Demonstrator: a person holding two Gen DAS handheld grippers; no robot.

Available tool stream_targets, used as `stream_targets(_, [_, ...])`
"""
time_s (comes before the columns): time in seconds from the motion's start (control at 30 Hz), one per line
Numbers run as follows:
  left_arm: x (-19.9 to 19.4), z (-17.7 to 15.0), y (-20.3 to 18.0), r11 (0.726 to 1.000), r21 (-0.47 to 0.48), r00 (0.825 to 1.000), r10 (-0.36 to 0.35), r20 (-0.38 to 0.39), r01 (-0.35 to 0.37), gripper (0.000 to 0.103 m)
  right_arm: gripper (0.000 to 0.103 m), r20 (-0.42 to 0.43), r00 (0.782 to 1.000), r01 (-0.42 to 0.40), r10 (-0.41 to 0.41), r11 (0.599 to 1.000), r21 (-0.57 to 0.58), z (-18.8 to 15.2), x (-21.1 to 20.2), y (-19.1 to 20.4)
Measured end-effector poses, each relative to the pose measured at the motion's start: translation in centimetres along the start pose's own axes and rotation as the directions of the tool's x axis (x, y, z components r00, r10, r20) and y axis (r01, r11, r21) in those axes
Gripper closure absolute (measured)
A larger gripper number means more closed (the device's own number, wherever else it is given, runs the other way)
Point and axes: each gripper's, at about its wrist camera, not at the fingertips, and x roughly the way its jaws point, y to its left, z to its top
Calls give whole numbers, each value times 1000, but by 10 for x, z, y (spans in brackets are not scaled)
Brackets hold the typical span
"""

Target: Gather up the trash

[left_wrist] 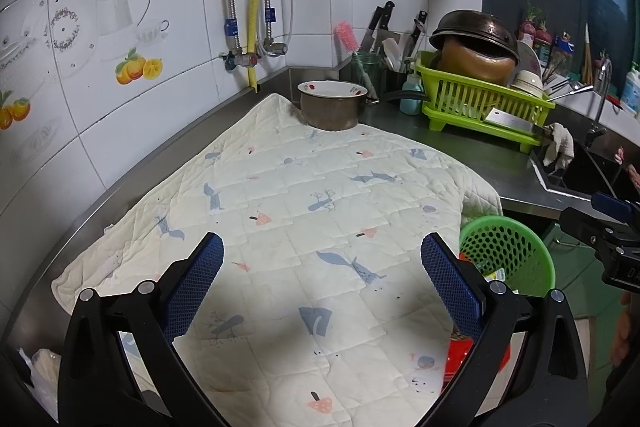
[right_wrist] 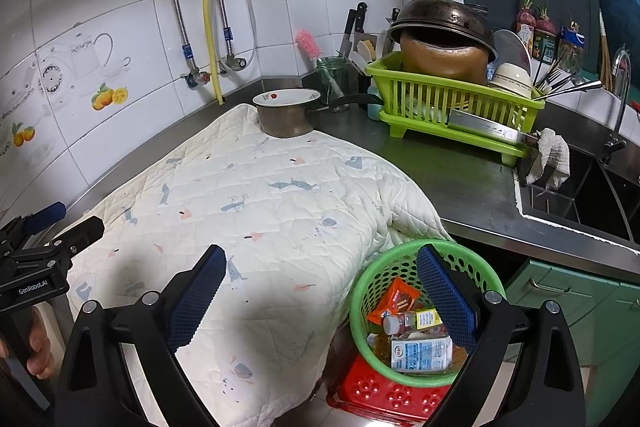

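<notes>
1. Grippers first: left gripper (left_wrist: 322, 281) spread wide over the quilted cloth (left_wrist: 288, 211), nothing between the blue pads (left_wrist: 192, 291). Right gripper (right_wrist: 320, 291) also spread wide and empty, one finger over the cloth, the other over the basket.
2. Trash all sitting in the green basket (right_wrist: 360, 291), down by the front edge of the counter (right_wrist: 460, 179), perched on a red plastic stool (right_wrist: 384, 395). Inside: orange snack wrapper (right_wrist: 394, 301), small bottle with a yellow label (right_wrist: 412, 321), white-and-blue carton (right_wrist: 422, 353) lying on its side. More stuff underneath, can't tell what.
3. Cloth itself bare, just the fox and mushroom print, draped over the counter corner and hanging down right next to the basket.
4. Back edge of the cloth: metal saucepan (left_wrist: 332, 111) with an enamel bowl (left_wrist: 332, 89) nested in the top.
5. Further right: lime dish rack (left_wrist: 484, 103) loaded with upturned pots, a bowl, chopsticks, plus a cleaver (right_wrist: 486, 129) laid along its front tray.
6. Jar with a pink brush (left_wrist: 348, 37) and some knives in the corner behind the saucepan.
7. White rag (right_wrist: 550, 159) hanging at the sink edge, past the rack.
8. From the right wrist view: person's hand (right_wrist: 38, 351) wrapped around the left gripper's handle, far left.
</notes>
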Motion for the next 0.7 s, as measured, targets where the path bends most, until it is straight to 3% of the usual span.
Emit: stream_targets(0.7, [0, 0, -2, 1000, 0, 1000, -4, -3, 4, 5, 10, 5, 1000, -2, 2, 1000, 1, 0, -1, 1])
